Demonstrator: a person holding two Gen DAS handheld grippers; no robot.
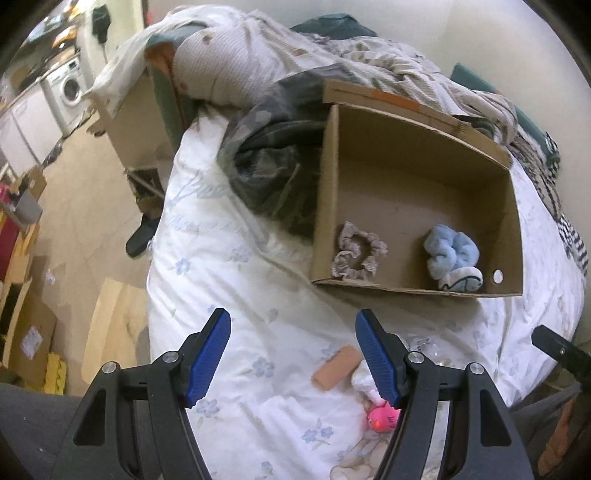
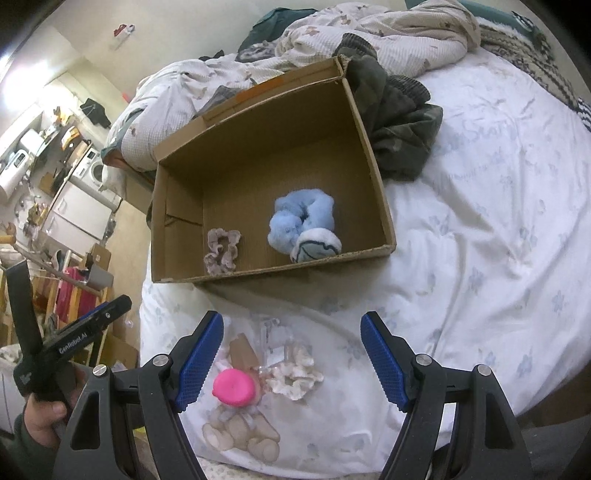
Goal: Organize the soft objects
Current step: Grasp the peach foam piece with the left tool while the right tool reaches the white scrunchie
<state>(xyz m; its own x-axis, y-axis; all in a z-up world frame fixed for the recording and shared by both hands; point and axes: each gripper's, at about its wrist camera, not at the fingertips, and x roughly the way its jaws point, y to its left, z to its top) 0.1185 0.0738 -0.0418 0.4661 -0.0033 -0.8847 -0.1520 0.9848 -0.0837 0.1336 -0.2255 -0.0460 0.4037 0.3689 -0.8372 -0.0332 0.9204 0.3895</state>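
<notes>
An open cardboard box [image 1: 511, 206] [image 2: 365, 155] lies on the bed. Inside it sit a mauve scrunchie [image 1: 356, 250] [image 2: 222, 251] and a fluffy blue soft toy [image 1: 453, 256] [image 2: 304, 225]. Nearer me on the quilt lie a pink round toy [image 2: 233, 387] [image 1: 382, 419], a cream scrunchie [image 2: 293, 376], a tan roll [image 1: 335, 367] [image 2: 242, 350] and some clear wrapping [image 2: 273, 332]. My right gripper [image 2: 291, 356] stands open over the pink toy and cream scrunchie, touching nothing. My left gripper [image 1: 293, 356] is open above bare quilt, left of the tan roll.
A dark green garment [image 1: 266, 162] [image 2: 399, 122] lies bunched against the box. Crumpled bedding [image 1: 295, 48] [image 2: 388, 33] fills the bed's far side. The bed edge drops to a floor with cardboard boxes [image 1: 26, 325] on the left. A hand [image 2: 40, 417] holds the left gripper's handle.
</notes>
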